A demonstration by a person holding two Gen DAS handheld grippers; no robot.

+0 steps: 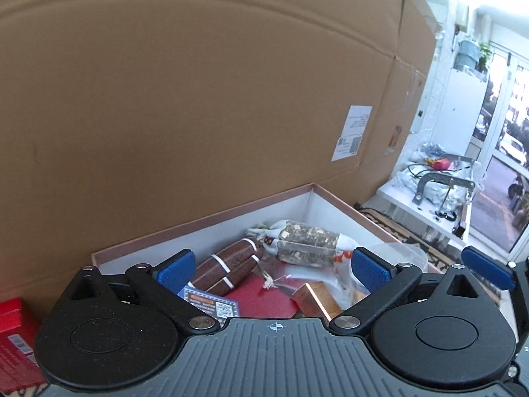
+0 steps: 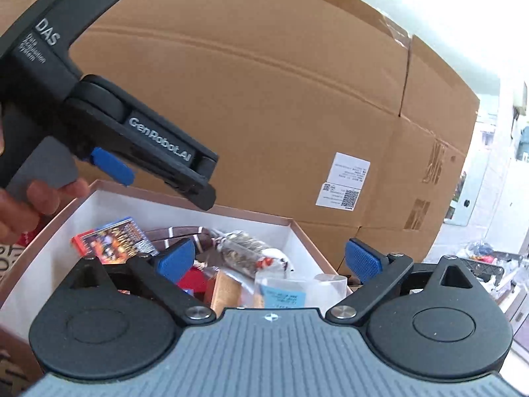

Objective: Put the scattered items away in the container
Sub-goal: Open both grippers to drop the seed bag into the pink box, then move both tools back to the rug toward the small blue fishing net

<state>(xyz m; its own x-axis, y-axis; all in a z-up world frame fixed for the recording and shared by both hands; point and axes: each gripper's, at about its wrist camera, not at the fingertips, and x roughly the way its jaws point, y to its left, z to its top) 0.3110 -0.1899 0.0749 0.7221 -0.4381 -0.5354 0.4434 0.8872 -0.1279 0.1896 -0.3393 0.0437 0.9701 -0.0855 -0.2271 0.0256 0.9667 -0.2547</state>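
A tall wall of brown cardboard cartons fills the background of both wrist views, from nine o'clock across to two o'clock, with a white shipping label stuck on at about three o'clock of centre. Right against its foot stands the container, an open box with white inner walls and a pinkish rim, lying at six o'clock in the left view and at seven o'clock in the right view.

Inside it the items lie heaped together: a clear packet of dried mix at the far end, a dark brown wooden spindle with white bands just beside it at nine o'clock, a red flat piece under both, a copper-coloured block at five o'clock, and a blue printed card at seven o'clock. The right view adds a bright picture card near the left wall and a blue paper slip in clear plastic at the near edge.

The left claw hangs above the box interior, blue pads spread wide, released, nothing between them. The right claw likewise stands spread and empty over the box. In the right view a person's hand at nine o'clock grips the left tool's handle. A red carton sits outside the box at eight o'clock.
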